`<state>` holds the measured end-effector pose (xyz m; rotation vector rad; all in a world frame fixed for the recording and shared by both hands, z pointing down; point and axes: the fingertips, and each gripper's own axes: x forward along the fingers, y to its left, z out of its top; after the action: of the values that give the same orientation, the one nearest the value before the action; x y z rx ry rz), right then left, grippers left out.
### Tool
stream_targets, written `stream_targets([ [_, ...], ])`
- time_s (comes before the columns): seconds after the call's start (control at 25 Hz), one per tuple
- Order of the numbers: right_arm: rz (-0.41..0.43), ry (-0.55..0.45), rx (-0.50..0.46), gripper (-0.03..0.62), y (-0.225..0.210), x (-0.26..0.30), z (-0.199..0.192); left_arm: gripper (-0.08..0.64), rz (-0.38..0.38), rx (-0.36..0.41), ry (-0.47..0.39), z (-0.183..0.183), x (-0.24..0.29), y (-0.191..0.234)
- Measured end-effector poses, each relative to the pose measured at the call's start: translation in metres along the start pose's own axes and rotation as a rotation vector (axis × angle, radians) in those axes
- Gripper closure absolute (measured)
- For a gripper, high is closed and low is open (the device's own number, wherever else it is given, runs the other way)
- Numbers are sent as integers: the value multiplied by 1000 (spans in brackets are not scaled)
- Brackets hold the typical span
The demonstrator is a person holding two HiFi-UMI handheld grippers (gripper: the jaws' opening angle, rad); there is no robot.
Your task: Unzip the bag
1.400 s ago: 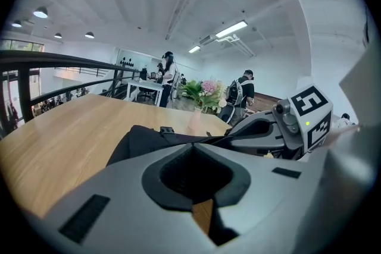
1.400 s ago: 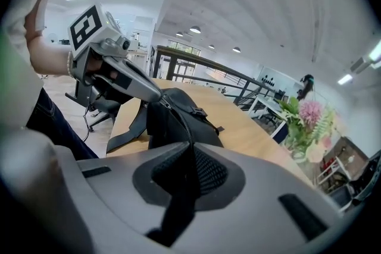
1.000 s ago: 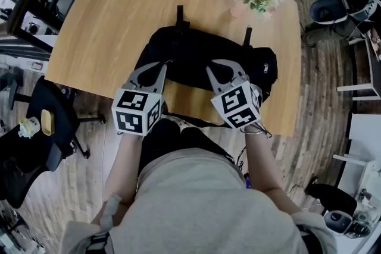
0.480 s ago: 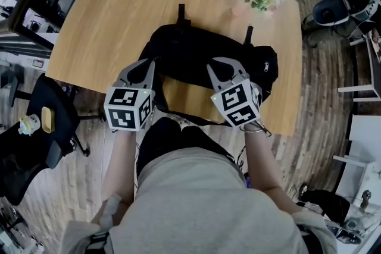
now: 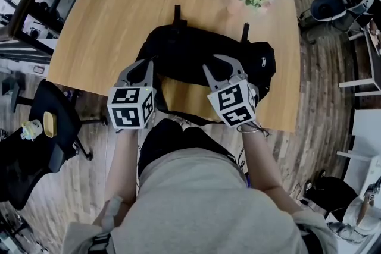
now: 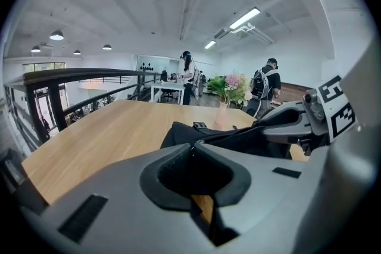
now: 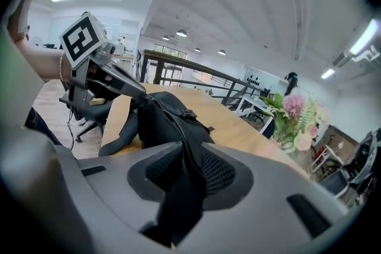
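A: Bag?
B: Soft black fabric bag point(image 5: 202, 50) is laid at the 6 o'clock edge of the smooth wooden table point(image 5: 113, 9).
A: Grippers?
B: Left gripper point(image 5: 146, 62) is clenched on the bag's 9 o'clock end. Right gripper point(image 5: 214, 62) jaws were just opened, toothed zipper seam point(image 7: 186, 157) left loose between.

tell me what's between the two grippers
The black bag's zippered edge stretches between them, pinched in the left gripper and lying between the right gripper's jaws, which have just been opening. The right gripper view shows it.
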<state>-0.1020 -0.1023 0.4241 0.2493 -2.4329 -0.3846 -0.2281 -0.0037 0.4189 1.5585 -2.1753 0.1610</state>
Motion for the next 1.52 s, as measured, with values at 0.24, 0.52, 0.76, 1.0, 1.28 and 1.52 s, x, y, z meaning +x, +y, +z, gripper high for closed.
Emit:
stream_targets([
  [0.24,-36,-4,41,457,-3,-10,-5,537,7,9,15,-8,-7,-2],
  [0.52,-47,-28,110,447,-5,-29,-4,537,-51,38,12,-6,-18,-24],
  [0.76,-72,-115,239,445,-9,-52,0,537,-153,35,-38,8,-25,-58],
  [1.0,-92,-196,386,454,-11,-79,-2,538,-298,3,-86,17,-33,-95],
  [1.28,-99,-278,534,540,-9,-106,-11,538,-315,59,-71,15,-35,-121],
  [1.52,-63,-315,627,584,2,-117,-17,538,-384,105,-25,7,-32,-149],
])
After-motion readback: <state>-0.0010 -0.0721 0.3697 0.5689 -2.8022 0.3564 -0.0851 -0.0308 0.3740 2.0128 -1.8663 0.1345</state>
